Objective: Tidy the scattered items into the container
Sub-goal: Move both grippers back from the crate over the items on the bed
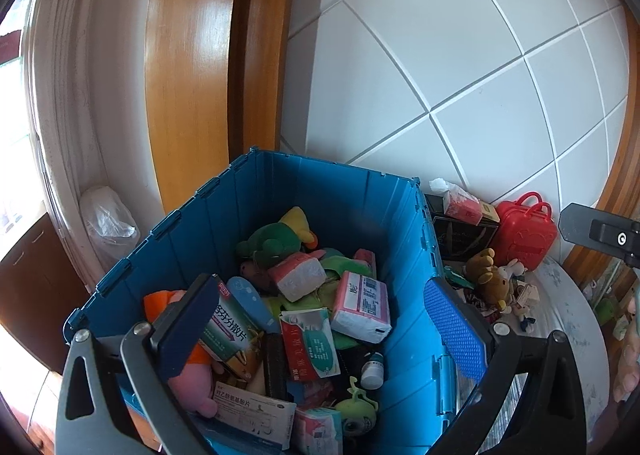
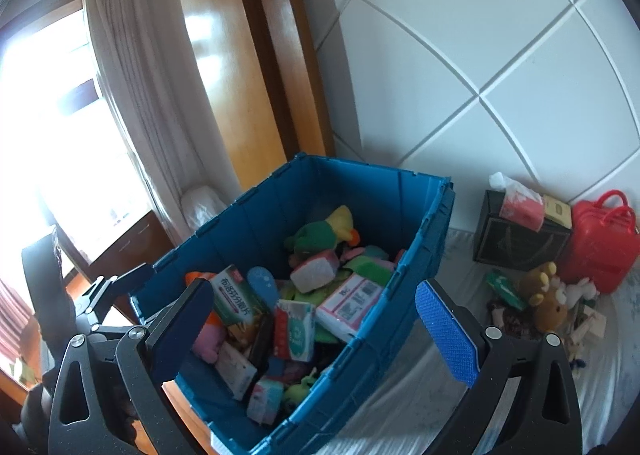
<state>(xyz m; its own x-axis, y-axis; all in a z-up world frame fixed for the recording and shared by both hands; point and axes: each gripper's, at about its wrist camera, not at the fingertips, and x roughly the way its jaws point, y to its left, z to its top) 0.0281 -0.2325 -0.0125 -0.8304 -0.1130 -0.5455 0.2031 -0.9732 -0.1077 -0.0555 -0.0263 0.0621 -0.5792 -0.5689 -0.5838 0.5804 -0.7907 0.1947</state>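
Observation:
A blue plastic crate (image 1: 332, 191) (image 2: 404, 191) holds several items: medicine boxes, tissue packs (image 1: 362, 305) (image 2: 350, 305), a green and yellow plush (image 1: 276, 239) (image 2: 324, 231), a pink plush and a small white bottle (image 1: 372, 369). My left gripper (image 1: 320, 329) is open and empty, above the crate's near side. My right gripper (image 2: 316, 329) is open and empty, above the crate's near right rim. Scattered items lie right of the crate on the white surface: a brown plush (image 1: 490, 281) (image 2: 550, 301), a small white plush (image 1: 512, 269) and a green packet (image 2: 504, 287).
A red toy suitcase (image 1: 524, 235) (image 2: 600, 243) and a black box (image 1: 464, 237) (image 2: 516, 243) topped with a pink tissue pack (image 2: 520, 207) stand by the tiled wall. A wooden door frame and a curtain are on the left. The right gripper shows at the left wrist view's right edge (image 1: 600, 235).

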